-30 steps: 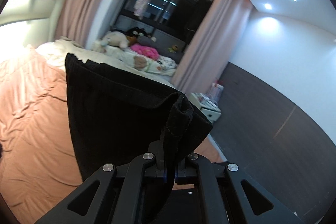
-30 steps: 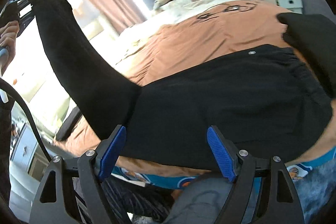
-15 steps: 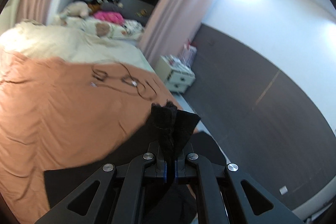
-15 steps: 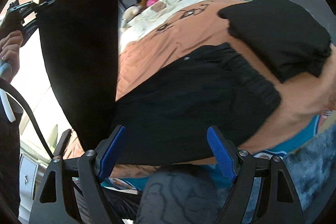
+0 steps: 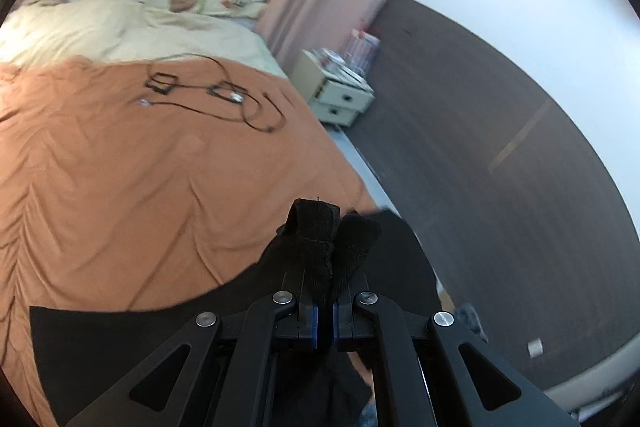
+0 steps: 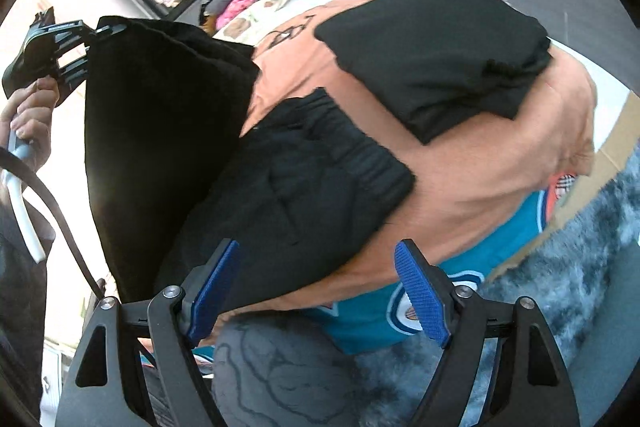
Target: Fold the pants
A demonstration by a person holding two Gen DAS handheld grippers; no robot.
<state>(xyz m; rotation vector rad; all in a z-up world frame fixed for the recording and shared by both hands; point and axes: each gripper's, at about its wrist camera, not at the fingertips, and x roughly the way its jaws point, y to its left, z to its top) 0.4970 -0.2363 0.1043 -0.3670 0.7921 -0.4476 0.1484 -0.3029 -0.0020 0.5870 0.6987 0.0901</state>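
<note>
The fold is midway: the left hand-held gripper point(image 6: 94, 31) is clamped on the black pants' point(image 6: 288, 179) cuffs, carrying the legs over the waist lying on the bed point(image 5: 120, 167), while the right hand-held gripper point(image 6: 320, 287) gapes empty, nearby.

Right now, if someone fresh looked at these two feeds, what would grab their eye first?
Probably the black pants spread on the orange bedspread, their leg end lifted by the shut left gripper at the left of the right wrist view. Next, a folded black garment lying beyond them near the bed's corner. The right gripper hangs open over the bed's near edge, holding nothing.
</note>
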